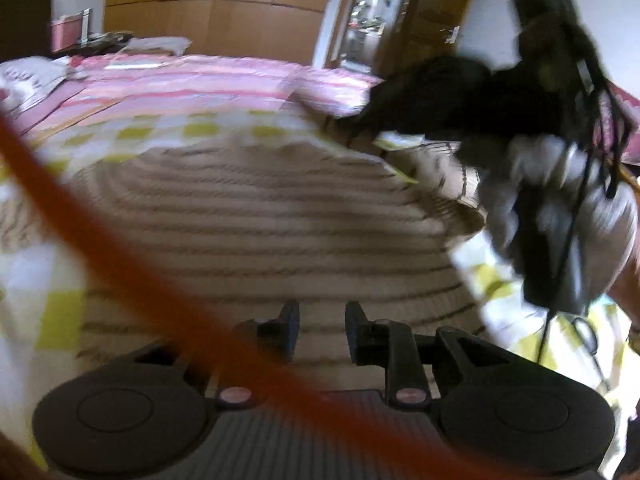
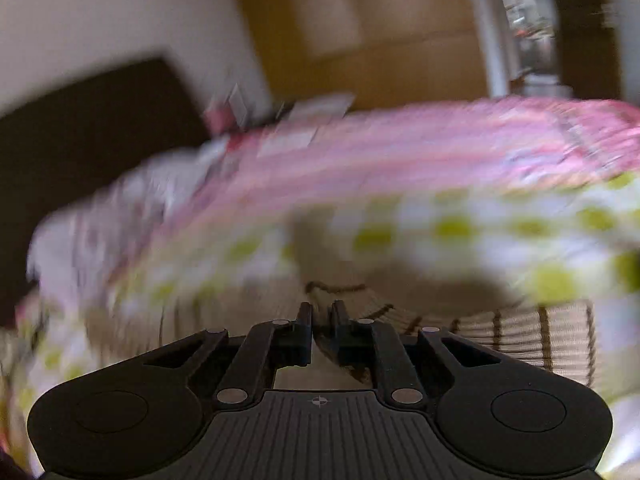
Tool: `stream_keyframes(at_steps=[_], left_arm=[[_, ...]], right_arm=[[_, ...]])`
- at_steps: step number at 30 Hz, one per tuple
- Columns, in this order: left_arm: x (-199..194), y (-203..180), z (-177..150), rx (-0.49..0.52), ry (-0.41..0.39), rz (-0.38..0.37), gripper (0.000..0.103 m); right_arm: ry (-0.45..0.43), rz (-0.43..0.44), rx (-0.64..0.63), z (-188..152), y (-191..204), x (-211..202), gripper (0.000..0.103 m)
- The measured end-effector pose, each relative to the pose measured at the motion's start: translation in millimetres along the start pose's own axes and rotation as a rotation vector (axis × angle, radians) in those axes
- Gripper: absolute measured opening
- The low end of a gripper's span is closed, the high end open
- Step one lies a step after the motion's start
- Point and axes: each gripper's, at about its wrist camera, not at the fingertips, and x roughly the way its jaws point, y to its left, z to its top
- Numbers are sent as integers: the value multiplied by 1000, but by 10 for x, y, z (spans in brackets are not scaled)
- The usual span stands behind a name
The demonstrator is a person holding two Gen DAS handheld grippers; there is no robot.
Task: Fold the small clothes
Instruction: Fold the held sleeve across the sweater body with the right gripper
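On the left, my left gripper (image 1: pixel 322 320) hangs low over the striped garment (image 1: pixel 256 220), a beige knit with thin dark bands spread flat on the bed. Its two black fingers stand slightly apart with a plain gap between them, and nothing is caught there; the cloth lies under them, not in them. An orange cord (image 1: pixel 120 264) crosses this view from the upper left to the lower right, blurred and close to the lens. The garment rests on a checked sheet (image 1: pixel 52 304) of white and yellow-green squares, and beyond that a pink striped quilt (image 1: pixel 192 80) covers the far part of the bed. Behind it stands a wooden wardrobe (image 1: pixel 224 8), with an open doorway (image 1: pixel 368 12) to its right. Moving right in the same view, the garment's far right edge is lifted and folded over, and there my right gripper (image 1: pixel 424 100) shows as a dark smeared shape, held in my hand (image 1: pixel 560 184) in a pale glove with black cables trailing past it. From the right wrist camera, that gripper's fingers (image 2: pixel 306 320) are nearly together, pinching a thin fold of the striped cloth, which runs between them and drapes off to the right. This view is heavily blurred; the checked sheet and the pink quilt stretch across it above the fingers.
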Motion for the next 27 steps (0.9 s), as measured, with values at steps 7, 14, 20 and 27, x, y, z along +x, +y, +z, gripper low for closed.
stream_keyframes(at_steps=[7,14,20,27], left_arm=[[-33,457,-305,-62,7,10,30],[-77,663,-289,-74,-18,-37,30],[-131,742,-226,-77,-48,-55,30],[-75,743,-209,-49,-51,-47,31]], right_arm=[[163,-63,-222,-672,470,271,17],[144,-114,-381,-689,578,202,34],[157,-114,-403,-692,749,491,36],[136,-170,-381,-652,793,684,33]])
